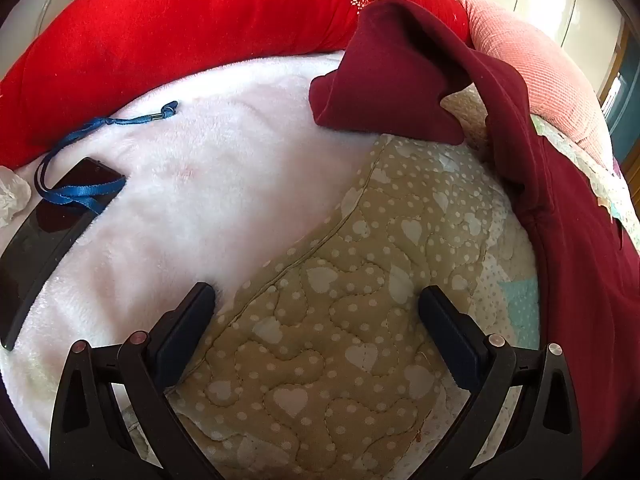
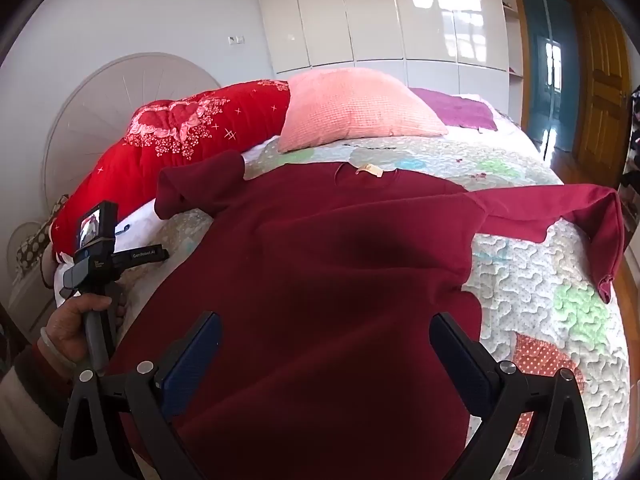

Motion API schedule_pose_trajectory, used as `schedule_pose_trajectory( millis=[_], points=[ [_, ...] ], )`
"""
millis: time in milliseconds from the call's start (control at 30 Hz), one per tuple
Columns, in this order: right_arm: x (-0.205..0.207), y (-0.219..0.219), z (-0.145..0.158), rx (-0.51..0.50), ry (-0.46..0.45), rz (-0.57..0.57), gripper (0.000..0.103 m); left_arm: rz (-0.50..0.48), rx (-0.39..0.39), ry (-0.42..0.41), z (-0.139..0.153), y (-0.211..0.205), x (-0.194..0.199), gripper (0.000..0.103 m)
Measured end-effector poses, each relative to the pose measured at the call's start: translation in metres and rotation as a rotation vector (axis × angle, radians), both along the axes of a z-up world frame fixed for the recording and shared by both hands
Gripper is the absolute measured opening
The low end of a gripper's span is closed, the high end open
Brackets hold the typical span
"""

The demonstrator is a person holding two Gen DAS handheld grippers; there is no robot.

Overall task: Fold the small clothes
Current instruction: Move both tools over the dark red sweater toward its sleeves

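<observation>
Item: dark red sweater, long-sleeved, spread flat and front-down on the bed, neck label showing at the far collar. Position: body directly under the right tongs, hem nearest, collar farthest; one sleeve stretched toward the bed's right edge with its cuff hanging over, the other sleeve doubled on itself beside the red quilt. Handling, as judged: soft, limp, light knit, not fragile; it will sag and drag on the quilted cover, so take it at a seam or edge — shoulder, cuff or hem corner — rather than mid-panel. Right tongs: wide open, holding nothing, poised above the sweater's lower body; contact with the cloth cannot be told. Left tongs: wide open, empty, over the heart-patterned cover just beside the sweater's side edge. Further off: phone with blue strap, pink pillow, wardrobe.
</observation>
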State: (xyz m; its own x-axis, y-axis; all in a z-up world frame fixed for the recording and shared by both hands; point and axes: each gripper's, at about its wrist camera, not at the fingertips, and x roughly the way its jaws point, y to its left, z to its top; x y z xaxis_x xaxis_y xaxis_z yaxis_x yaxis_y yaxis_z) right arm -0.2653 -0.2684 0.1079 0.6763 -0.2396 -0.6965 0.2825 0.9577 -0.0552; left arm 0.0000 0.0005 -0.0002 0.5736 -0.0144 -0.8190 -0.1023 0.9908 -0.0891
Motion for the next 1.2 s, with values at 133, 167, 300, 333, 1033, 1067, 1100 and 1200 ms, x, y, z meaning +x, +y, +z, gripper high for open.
schedule_pose_trajectory(
  millis=[133,167,300,333,1033,1067,1100,1200],
  points=[
    [-0.002,-0.002,-0.001,-0.031,0.002,-0.018,0.103,-0.009,0.007,0.017,0.001,0.0,0.0,0.102],
    [-0.003,-0.002,-0.002,-0.047,0.002,-0.027,0.103,-0.017,0.01,0.029,0.002,0.0,-0.002,0.102],
    [-0.009,-0.008,0.0,-0.081,0.001,-0.065,0.103,-0.009,0.053,0.022,0.018,-0.011,-0.026,0.102],
    [-0.016,-0.016,-0.001,-0.052,-0.007,-0.065,0.103,-0.02,0.048,-0.001,0.024,-0.015,-0.035,0.102],
    [-0.05,-0.026,0.011,0.015,-0.025,-0.154,0.103,-0.329,0.018,-0.107,0.077,-0.129,-0.132,0.102],
    [-0.051,-0.025,0.01,0.003,-0.011,-0.154,0.103,-0.334,0.023,-0.107,0.078,-0.13,-0.134,0.102],
    [-0.053,-0.024,0.008,-0.009,-0.004,-0.152,0.103,-0.338,0.03,-0.108,0.078,-0.132,-0.136,0.102],
    [-0.058,-0.027,0.005,-0.007,0.001,-0.162,0.103,-0.348,0.038,-0.112,0.078,-0.136,-0.141,0.102]
  ],
)
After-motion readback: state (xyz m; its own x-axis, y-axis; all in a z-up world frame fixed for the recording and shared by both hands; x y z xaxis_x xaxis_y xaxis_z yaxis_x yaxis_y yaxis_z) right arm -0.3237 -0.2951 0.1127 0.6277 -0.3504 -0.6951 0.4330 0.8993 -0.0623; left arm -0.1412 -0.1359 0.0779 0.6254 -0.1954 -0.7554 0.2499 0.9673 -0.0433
